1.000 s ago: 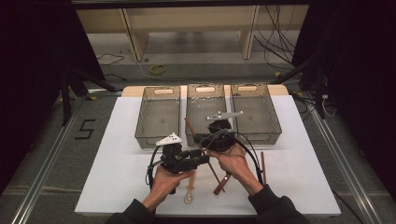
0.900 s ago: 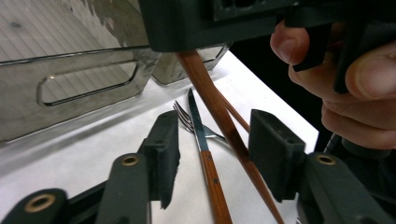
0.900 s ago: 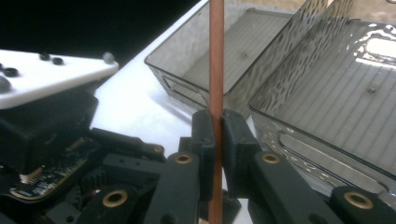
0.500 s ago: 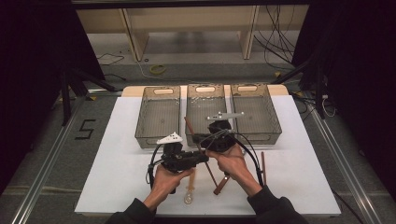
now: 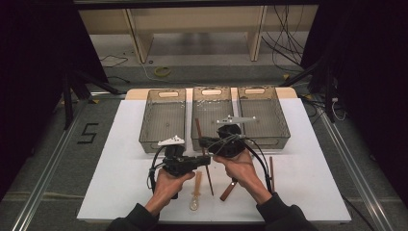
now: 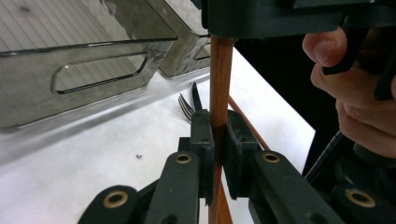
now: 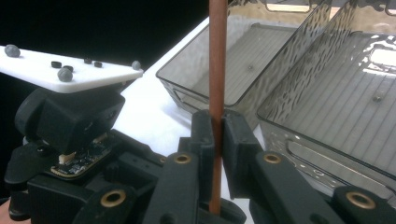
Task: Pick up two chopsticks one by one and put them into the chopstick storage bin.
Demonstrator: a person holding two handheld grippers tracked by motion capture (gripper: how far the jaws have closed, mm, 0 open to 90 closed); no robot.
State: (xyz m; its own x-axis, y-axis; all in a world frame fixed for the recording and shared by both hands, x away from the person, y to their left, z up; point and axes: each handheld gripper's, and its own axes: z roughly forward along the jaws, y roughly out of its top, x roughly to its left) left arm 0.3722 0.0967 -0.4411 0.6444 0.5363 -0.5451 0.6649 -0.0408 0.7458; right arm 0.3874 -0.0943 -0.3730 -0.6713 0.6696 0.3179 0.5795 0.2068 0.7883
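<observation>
both tongs clamped on one brown chopstick: left tongs, right tongs | three bins empty | spoon, fork on table | sorting apparently barely begun

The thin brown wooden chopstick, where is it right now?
The thin brown wooden chopstick is mid-table in the high view, clamped by both the left gripper and the right gripper, in front of the middle clear plastic bin.
</observation>
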